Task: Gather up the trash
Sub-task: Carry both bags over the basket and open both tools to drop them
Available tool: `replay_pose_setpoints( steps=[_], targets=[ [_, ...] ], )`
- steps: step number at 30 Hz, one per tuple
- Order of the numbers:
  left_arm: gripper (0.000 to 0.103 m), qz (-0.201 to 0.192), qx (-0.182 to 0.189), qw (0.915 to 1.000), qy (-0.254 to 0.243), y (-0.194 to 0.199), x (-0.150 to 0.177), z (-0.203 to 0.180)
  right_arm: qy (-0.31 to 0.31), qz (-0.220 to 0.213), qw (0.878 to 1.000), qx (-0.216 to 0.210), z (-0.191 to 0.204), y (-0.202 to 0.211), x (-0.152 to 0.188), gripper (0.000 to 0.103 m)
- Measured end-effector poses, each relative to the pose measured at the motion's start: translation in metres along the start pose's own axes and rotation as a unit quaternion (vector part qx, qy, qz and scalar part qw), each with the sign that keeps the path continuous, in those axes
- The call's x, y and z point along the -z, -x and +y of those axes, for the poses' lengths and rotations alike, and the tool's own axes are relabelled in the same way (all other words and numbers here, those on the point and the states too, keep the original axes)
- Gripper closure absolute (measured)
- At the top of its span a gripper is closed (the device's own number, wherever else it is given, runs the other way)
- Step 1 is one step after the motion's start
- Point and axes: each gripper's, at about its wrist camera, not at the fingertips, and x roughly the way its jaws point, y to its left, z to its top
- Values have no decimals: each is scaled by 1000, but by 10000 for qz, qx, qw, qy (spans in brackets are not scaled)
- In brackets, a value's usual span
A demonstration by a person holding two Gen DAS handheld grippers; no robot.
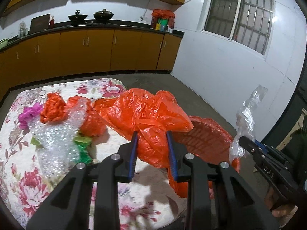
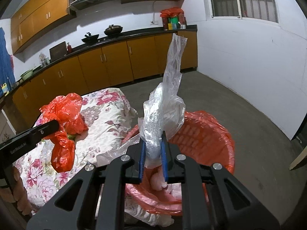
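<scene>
Holding a crumpled orange plastic bag (image 1: 153,115) between the blue pads of the left gripper (image 1: 152,134), jaws narrowed and pressing on the bunched film, with the bag billowing above the fingertips and trailing below them over the floral tablecloth (image 1: 28,182). Pinching a clear plastic bag (image 2: 168,103) in the right gripper (image 2: 153,143), jaws nearly together on the gathered film, the loose end standing tall above the fingers. Hanging right over the red basket (image 2: 220,134), lined with orange plastic, sitting just beside the table's edge on the grey floor (image 2: 249,124). Lying on the cloth, well to the left of the held orange bag: a sheet of bubble wrap (image 1: 55,138), a second orange wad (image 1: 52,109) touching it, a pink scrap (image 1: 28,115) at its far left, and green scraps (image 1: 82,147) along its near edge. Showing behind, along the wall, yellow-brown cabinets (image 1: 96,51) under a dark counter with two woks (image 1: 90,15). Showing fingers of a hand (image 1: 278,209) under the right gripper's body in the left wrist view.
</scene>
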Motion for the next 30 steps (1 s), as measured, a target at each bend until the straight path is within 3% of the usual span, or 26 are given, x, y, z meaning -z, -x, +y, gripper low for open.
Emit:
replay_pose_setpoints(
  steps=[15,30],
  targets=[
    [74,255,496,9981,-270,-39,-2,-49,-188,-41,9995,238,-38,-2,-3,88],
    [71,581,789,9944,-391,-83,3,-72,-301,-50,9989,352,-52,-10,-3,87]
  ],
)
